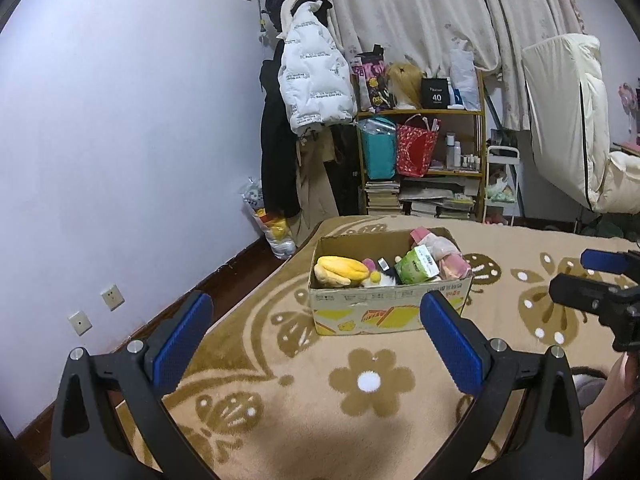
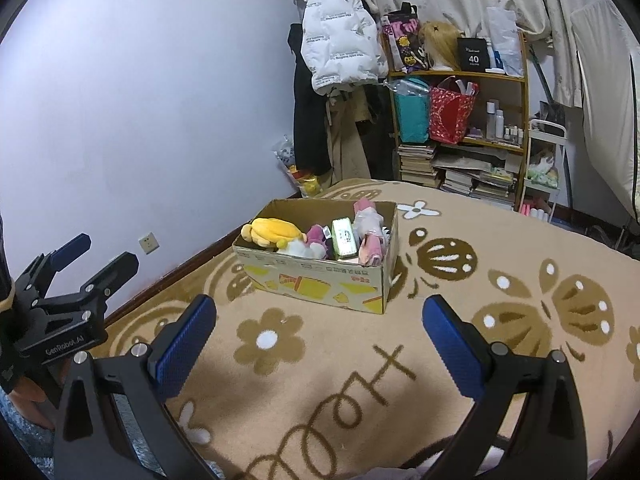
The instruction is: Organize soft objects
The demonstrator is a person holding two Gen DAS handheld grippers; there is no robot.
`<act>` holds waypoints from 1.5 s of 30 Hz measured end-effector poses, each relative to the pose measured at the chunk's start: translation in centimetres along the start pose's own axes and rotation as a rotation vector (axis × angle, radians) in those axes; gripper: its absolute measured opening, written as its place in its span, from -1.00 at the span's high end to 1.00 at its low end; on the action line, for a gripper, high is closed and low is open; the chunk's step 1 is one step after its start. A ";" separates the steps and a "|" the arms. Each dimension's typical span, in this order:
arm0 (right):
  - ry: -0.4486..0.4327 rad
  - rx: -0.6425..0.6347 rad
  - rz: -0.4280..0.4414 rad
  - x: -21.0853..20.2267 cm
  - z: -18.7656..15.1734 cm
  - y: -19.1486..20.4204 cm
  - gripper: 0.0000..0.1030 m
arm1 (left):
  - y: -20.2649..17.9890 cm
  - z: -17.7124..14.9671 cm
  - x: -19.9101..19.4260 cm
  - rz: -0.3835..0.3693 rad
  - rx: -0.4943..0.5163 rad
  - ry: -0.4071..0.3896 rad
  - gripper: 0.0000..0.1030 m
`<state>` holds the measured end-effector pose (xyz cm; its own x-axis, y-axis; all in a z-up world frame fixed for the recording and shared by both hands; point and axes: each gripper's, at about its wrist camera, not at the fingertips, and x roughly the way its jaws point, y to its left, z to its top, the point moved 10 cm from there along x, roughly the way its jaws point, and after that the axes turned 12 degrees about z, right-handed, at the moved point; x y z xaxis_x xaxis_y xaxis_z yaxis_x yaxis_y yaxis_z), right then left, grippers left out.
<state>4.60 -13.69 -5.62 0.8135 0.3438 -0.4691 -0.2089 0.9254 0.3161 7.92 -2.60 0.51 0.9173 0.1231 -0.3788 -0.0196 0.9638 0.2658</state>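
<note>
An open cardboard box (image 1: 384,304) (image 2: 312,280) stands on a beige blanket with brown flowers (image 1: 280,420) (image 2: 340,364). Inside lie a yellow plush (image 1: 340,270) (image 2: 272,232), a small white and purple plush (image 1: 376,278) (image 2: 308,243), a green tissue pack (image 1: 418,266) (image 2: 345,239) and pink soft items (image 1: 450,258) (image 2: 370,232). My left gripper (image 1: 316,298) (image 2: 104,254) is open and empty, a short way in front of the box. My right gripper (image 2: 319,302) (image 1: 580,276) is also open and empty, to the right of the left one.
A wooden shelf (image 1: 420,112) (image 2: 456,76) with bags, bottles and stacked books stands beyond the bed. Coats (image 1: 312,80) (image 2: 340,44) hang beside it. The blanket's left edge drops to a dark floor strip along the pale wall (image 1: 120,160). A person's hand shows at the lower right (image 1: 616,408).
</note>
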 end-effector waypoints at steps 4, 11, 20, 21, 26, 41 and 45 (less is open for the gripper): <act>0.001 0.009 -0.003 0.0 0.0 -0.2 -1.00 | -0.4 -0.2 0.0 -0.014 0.014 0.002 -0.99; 0.009 0.009 -0.007 0.3 -0.1 -0.2 -1.00 | -0.6 -0.4 0.0 -0.012 0.020 0.006 -0.99; 0.011 0.008 -0.022 0.5 -0.4 -0.6 -1.00 | -0.3 -0.7 0.4 -0.020 0.000 0.024 -0.99; 0.012 0.008 -0.022 0.6 -0.4 -0.6 -1.00 | -0.2 -0.7 0.5 -0.020 0.001 0.024 -0.99; 0.012 0.005 -0.028 0.5 -0.5 -0.8 -1.00 | -0.4 -0.9 0.6 -0.025 0.004 0.027 -0.99; 0.003 0.018 -0.045 0.1 -0.5 -1.5 -1.00 | -0.9 -1.3 0.6 -0.021 0.007 0.030 -0.99; 0.004 0.018 -0.044 0.1 -0.5 -1.5 -1.00 | -1.1 -1.5 0.5 -0.022 0.006 0.034 -0.99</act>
<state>4.71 -14.99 -6.54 0.8195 0.3034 -0.4861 -0.1630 0.9367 0.3099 7.79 -3.21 -1.31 0.9035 0.1103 -0.4142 0.0024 0.9651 0.2620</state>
